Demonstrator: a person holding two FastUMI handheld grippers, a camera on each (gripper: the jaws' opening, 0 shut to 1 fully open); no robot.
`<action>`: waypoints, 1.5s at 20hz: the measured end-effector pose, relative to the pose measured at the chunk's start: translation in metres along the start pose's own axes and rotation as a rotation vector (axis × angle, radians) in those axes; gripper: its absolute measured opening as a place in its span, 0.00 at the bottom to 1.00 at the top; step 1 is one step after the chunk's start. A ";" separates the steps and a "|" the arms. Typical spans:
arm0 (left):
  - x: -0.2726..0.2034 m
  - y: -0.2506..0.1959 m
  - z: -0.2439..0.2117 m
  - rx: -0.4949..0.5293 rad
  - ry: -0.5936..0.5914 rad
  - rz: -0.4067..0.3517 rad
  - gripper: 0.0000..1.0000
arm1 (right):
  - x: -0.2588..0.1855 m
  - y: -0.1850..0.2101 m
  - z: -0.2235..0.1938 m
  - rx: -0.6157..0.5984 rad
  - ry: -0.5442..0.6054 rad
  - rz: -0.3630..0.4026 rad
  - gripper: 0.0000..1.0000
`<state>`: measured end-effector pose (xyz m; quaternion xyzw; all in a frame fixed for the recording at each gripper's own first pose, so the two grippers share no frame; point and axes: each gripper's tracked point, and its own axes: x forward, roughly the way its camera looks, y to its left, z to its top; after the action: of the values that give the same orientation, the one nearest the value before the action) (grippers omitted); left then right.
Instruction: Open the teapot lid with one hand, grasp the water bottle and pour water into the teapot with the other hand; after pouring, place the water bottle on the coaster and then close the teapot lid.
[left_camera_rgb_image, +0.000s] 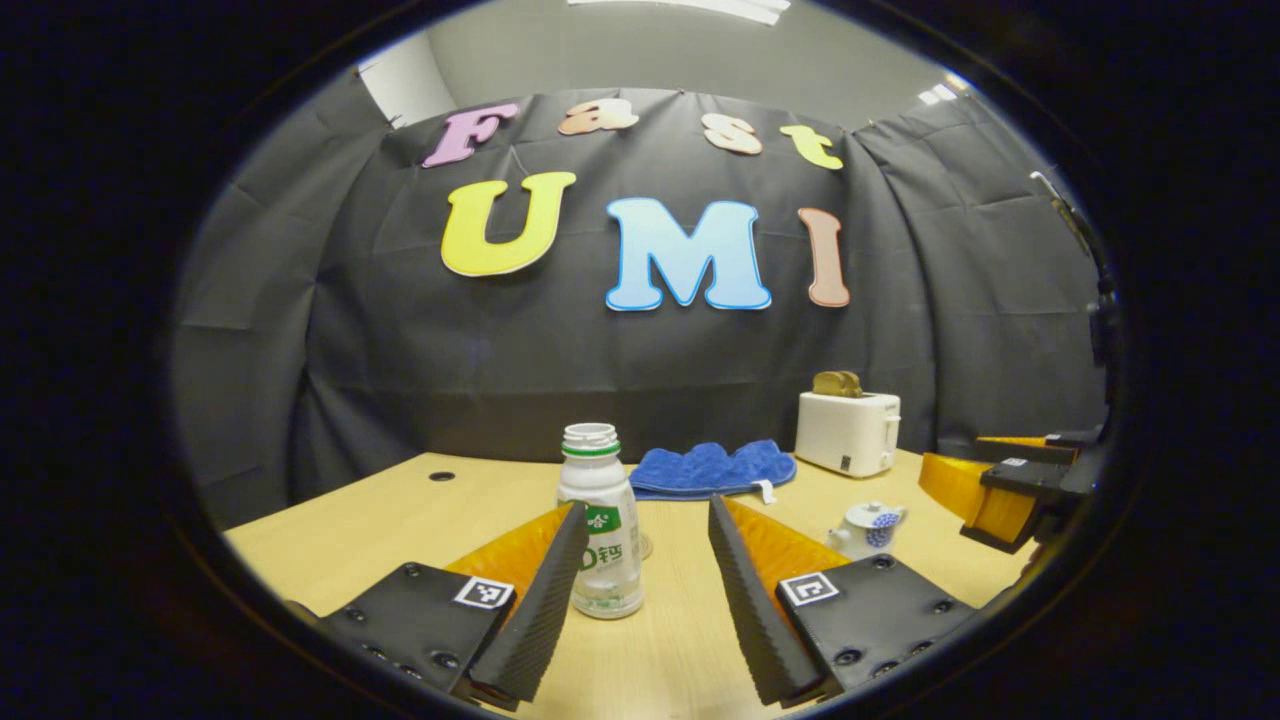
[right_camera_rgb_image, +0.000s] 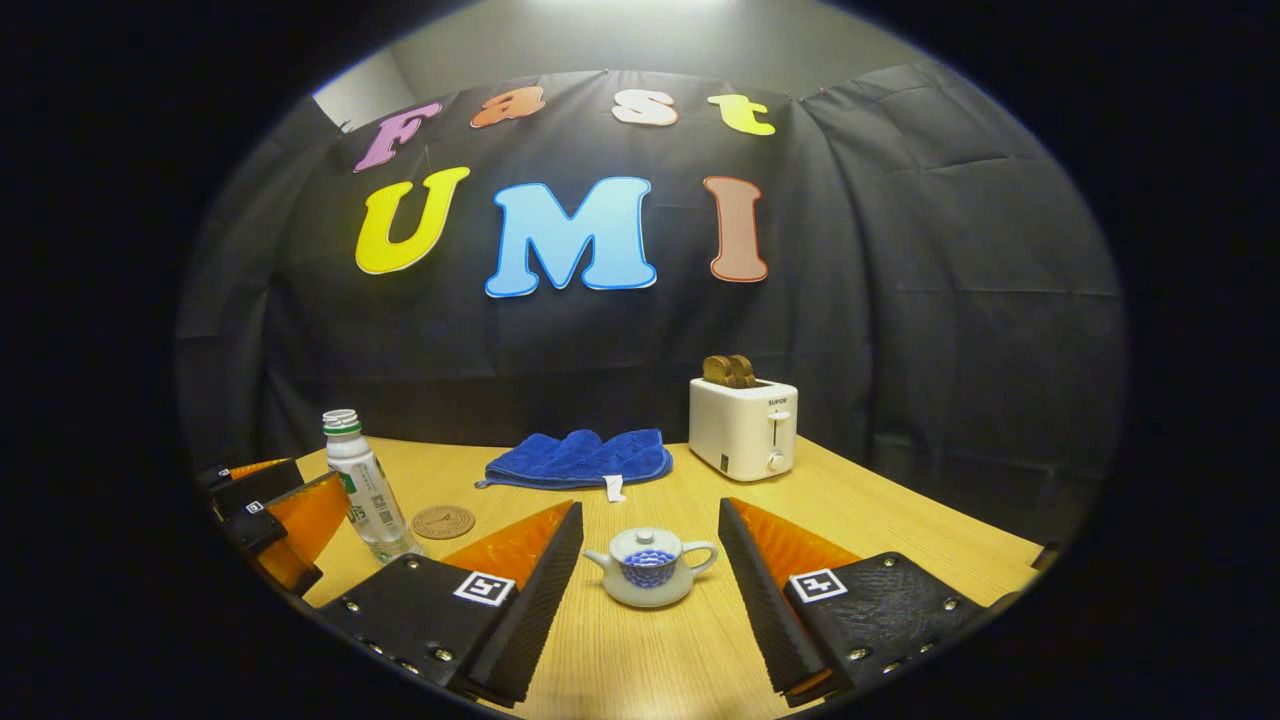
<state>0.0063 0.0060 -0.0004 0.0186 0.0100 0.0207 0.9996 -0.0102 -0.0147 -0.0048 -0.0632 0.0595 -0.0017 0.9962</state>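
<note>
An uncapped plastic water bottle (left_camera_rgb_image: 600, 520) with a green-and-white label stands upright on the wooden table. It is just ahead of my left gripper (left_camera_rgb_image: 648, 505), close to the left finger; the jaws are open and touch nothing. The small white teapot (right_camera_rgb_image: 650, 567) with a blue pattern sits with its lid on, centred ahead of my open right gripper (right_camera_rgb_image: 650, 505). In the right gripper view the bottle (right_camera_rgb_image: 365, 485) stands at the left, with a round brown coaster (right_camera_rgb_image: 443, 521) beside it. The teapot (left_camera_rgb_image: 868, 527) lies to the right in the left gripper view.
A white toaster (right_camera_rgb_image: 742, 425) holding toast stands at the back of the table (right_camera_rgb_image: 900, 530), with a crumpled blue cloth (right_camera_rgb_image: 580, 457) to its left. The other gripper's fingers (right_camera_rgb_image: 305, 520) show near the bottle. The black cloth wall closes off the rear.
</note>
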 end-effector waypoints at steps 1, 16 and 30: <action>0.000 0.001 0.002 0.006 -0.003 0.004 0.87 | 0.000 -0.001 0.001 -0.001 0.000 -0.004 0.84; -0.002 0.004 0.005 -0.029 -0.025 0.009 0.82 | 0.007 0.006 -0.002 -0.025 0.012 0.026 0.72; 0.003 0.001 -0.003 -0.031 -0.009 -0.006 0.77 | 0.079 0.001 -0.046 -0.107 0.118 0.045 0.54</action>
<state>0.0091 0.0071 -0.0037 0.0033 0.0051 0.0177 0.9998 0.0626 -0.0204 -0.0593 -0.1146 0.1197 0.0201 0.9860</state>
